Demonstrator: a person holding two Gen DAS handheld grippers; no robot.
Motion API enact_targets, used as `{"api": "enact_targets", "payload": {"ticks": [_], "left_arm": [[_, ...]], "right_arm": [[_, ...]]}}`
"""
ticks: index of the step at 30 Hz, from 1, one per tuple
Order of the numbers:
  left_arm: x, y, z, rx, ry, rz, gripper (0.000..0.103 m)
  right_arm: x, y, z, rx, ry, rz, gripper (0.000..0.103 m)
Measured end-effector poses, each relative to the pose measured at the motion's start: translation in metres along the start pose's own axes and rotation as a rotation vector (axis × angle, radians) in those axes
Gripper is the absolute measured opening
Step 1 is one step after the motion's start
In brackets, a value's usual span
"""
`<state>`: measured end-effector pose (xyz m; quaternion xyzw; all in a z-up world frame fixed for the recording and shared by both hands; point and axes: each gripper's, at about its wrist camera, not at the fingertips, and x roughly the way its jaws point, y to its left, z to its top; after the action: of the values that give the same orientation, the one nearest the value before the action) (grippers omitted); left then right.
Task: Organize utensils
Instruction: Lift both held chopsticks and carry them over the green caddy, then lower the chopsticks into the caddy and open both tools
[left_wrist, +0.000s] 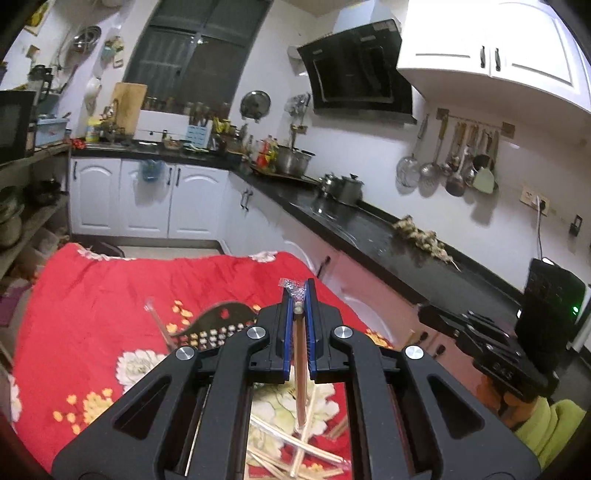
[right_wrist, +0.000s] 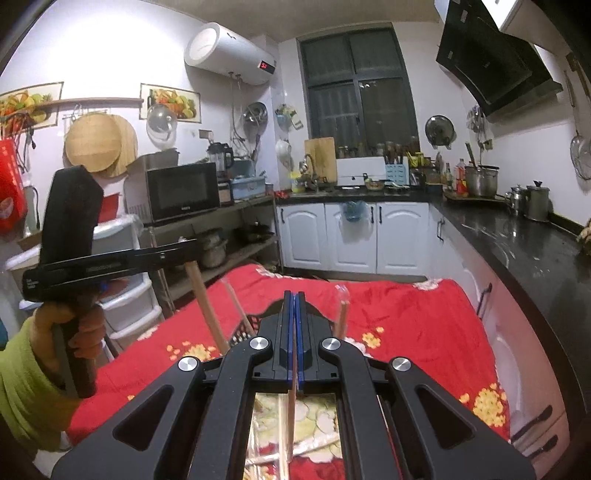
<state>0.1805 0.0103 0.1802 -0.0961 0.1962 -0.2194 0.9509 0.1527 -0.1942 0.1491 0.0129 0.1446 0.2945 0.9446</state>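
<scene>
My left gripper is shut on a brown chopstick in a clear wrapper, whose crinkled end pokes out past the fingertips. The stick hangs down over a pile of wrapped chopsticks on the red floral cloth. My right gripper is shut on a thin chopstick that runs down below its jaws. A black perforated basket stands just beyond both grippers, with wrapped chopsticks upright in it. The right wrist view shows the left gripper raised at the left, its chopstick slanting down.
A black countertop with pots runs along the right of the table. A shelf with a microwave and plastic drawers stands at the left. A hand in a green sleeve holds the left gripper.
</scene>
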Motion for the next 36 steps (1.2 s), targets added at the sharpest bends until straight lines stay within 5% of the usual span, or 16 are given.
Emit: {"api": "enact_targets", "payload": {"ticks": [17, 36], "left_arm": [[0.004, -0.006, 0.049, 0.064, -0.117, 0.088, 0.003], [0.031, 0.003, 0.063, 0.099, -0.131, 0.164, 0.003]], "right_arm": [[0.022, 0.012, 0.051, -0.025, -0.077, 0.024, 0.001], [0.056, -0.007, 0.101, -0.057, -0.154, -0.037, 0.001]]}}
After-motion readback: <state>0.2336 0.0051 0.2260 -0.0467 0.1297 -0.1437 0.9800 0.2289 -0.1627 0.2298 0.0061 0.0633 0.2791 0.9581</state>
